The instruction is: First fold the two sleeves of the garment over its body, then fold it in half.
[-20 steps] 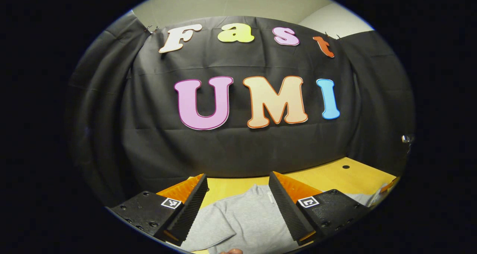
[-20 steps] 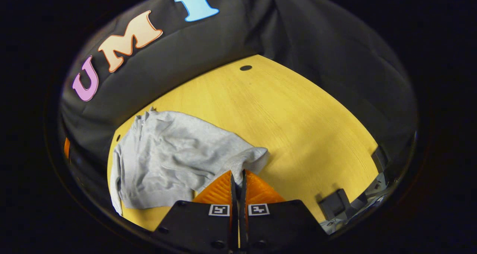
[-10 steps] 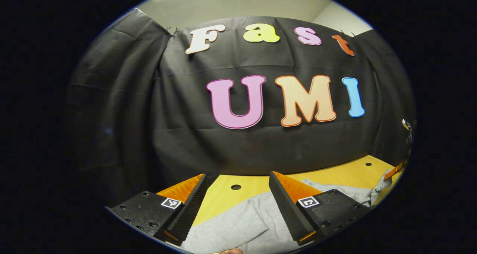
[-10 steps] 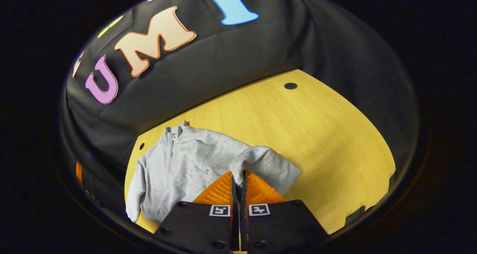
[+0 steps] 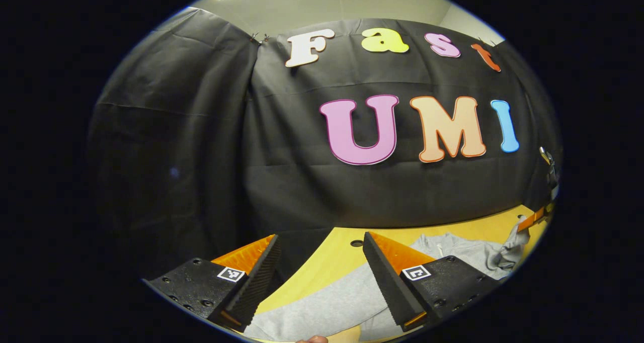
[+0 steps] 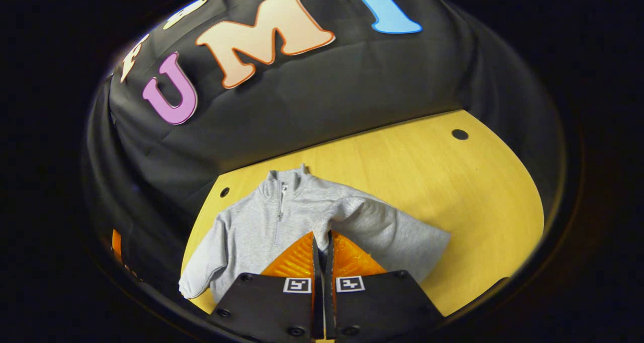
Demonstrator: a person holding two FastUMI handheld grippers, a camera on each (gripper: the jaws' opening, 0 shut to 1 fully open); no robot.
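Right gripper [image 6: 322, 240] fingers clamped on sleeve [image 6: 382, 227], now carried over garment [image 6: 261, 227] body; left gripper [image 5: 322, 262] fingers wide, empty.

The left tongs [image 5: 322, 262] stand with their two fingers spread wide apart, nothing between them, pointing nearly level. The right tongs [image 6: 322, 242] tilt downward, both fingers pressed together on a pinch of grey fabric at their tips.
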